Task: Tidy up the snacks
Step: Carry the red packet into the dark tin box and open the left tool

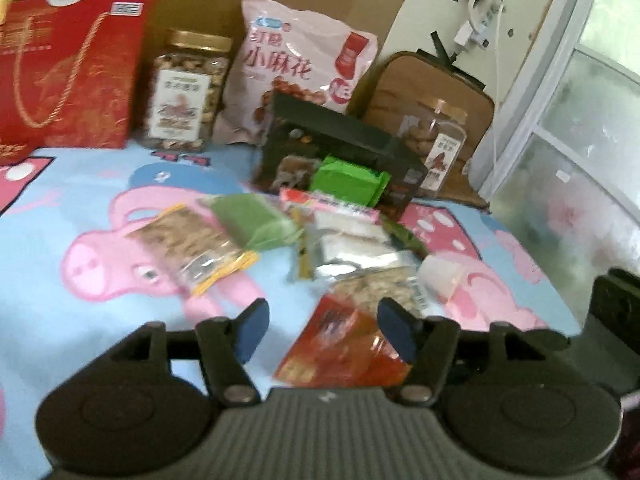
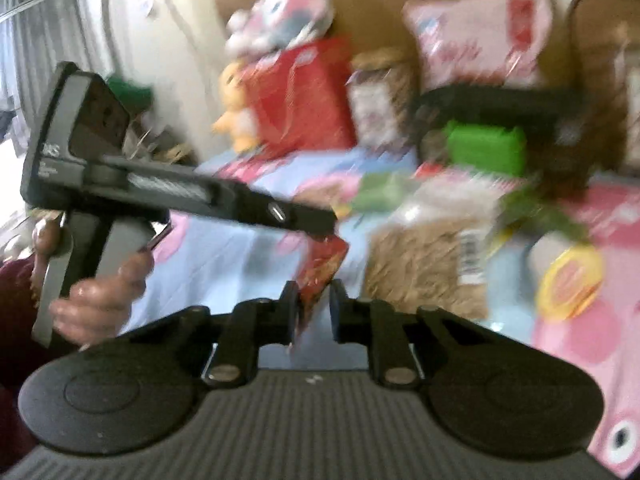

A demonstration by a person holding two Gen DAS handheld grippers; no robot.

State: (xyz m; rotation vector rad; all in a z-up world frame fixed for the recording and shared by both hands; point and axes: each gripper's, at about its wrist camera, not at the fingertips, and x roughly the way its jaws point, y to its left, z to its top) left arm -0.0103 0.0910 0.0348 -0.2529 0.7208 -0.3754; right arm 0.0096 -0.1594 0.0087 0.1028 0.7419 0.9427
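My right tongs (image 2: 314, 312), at the bottom centre of the right wrist view, are drawn narrow and pinch the lower corner of a red snack packet (image 2: 322, 270); the view is blurred, but the packet's edge sits between the two pads. My left tongs (image 1: 324, 330), low in the left wrist view, stand wide apart and hold nothing. The same red snack packet (image 1: 344, 348) lies in the gap between them, its right part by the right-hand pad, and I cannot tell whether that pad touches it.

Just above them, in the middle of the frame, the loose snacks lie in a scattered heap on the cartoon bedsheet (image 1: 60, 208): a clear nut bar packet (image 1: 192, 248), a pale green packet (image 1: 252, 220), a silver foil packet (image 1: 356, 248) and a bright green packet (image 1: 350, 180) leaning on a dark box (image 1: 340, 148).

Along the upper part stand a red gift bag (image 1: 72, 68), a gold-lidded nut jar (image 1: 186, 92), a big pink bag (image 1: 300, 64) and a second jar (image 1: 436, 140) at the right.

I judge the sorting barely begun: one packet is in hand and the heap is yet to be put in order.
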